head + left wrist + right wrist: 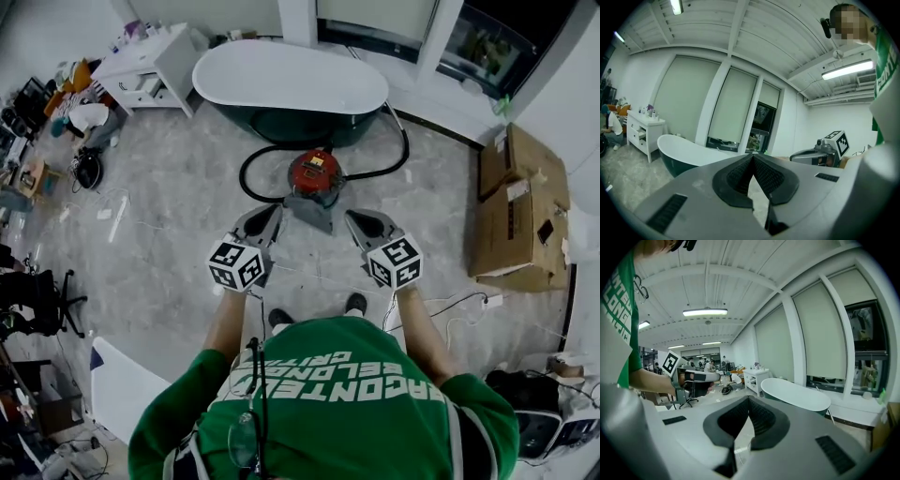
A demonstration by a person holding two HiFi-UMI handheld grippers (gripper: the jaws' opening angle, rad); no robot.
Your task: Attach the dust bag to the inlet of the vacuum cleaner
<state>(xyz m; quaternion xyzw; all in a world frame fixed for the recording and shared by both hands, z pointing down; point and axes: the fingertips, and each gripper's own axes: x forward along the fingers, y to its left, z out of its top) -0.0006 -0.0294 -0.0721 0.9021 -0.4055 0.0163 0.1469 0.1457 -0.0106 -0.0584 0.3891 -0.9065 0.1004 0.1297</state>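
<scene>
The left gripper point(752, 158) and right gripper point(748, 399) each had their jaws together at the tips, holding nothing. The red vacuum cleaner point(316, 174) stood on the floor point(178, 197) just ahead, its inlet too small to make out.

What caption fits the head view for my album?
Shut left gripper and right gripper face the red vacuum cleaner by a bathtub.

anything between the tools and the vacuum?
Head view: only bare floor between the left tool, the right tool and the red vacuum cleaner.
</scene>
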